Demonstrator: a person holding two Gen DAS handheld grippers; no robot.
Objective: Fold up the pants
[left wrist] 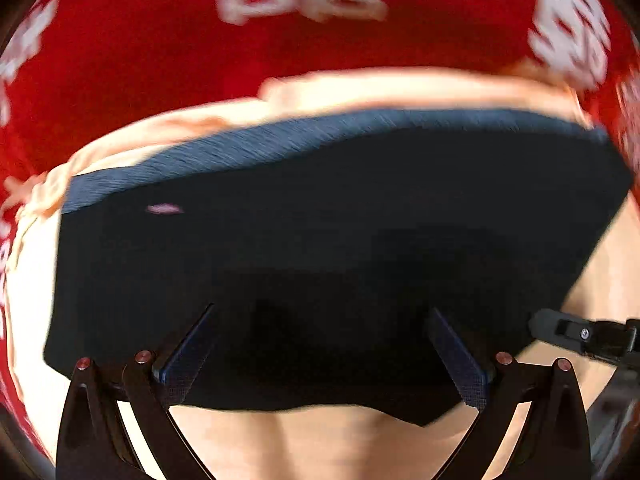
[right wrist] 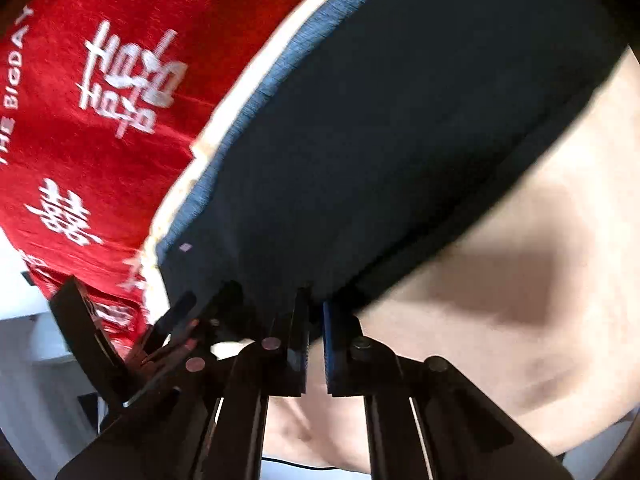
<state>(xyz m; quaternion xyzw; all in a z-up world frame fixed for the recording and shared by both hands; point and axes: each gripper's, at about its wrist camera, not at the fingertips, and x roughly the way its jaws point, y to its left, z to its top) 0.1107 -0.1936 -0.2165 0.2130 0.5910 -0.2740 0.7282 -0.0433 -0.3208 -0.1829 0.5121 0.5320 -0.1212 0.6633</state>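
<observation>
Dark navy fabric fills both views: the pants (left wrist: 320,240) lie as a compact, roughly rectangular stack on a pale peach cloth (left wrist: 304,448), which itself sits on a red cloth with white printed characters (left wrist: 132,64). A lighter blue band (left wrist: 280,136) runs along the far edge of the stack, probably a waistband or an inner face turned up; can't tell which. Left gripper (left wrist: 322,356): fingers spread wide, tips resting at the near part of the stack, nothing between them as far as I can see. Right gripper (right wrist: 316,344): fingers nearly pressed together, tips right at the near edge of the pants (right wrist: 400,140); a thin gap shows between the pads lower down, and the tips are lost against dark fabric, so I can't tell whether they pinch the hem or just touch it. The right gripper's finger also pokes in at the lower right of the left wrist view, beside the stack's corner. Judgement: the folding looks mostly done, with legs already doubled into one block and no loose leg trailing in either view. Likely left: a final fold or edge tidy, then let go. Motion blur is heavy and layer count is not readable.
</observation>
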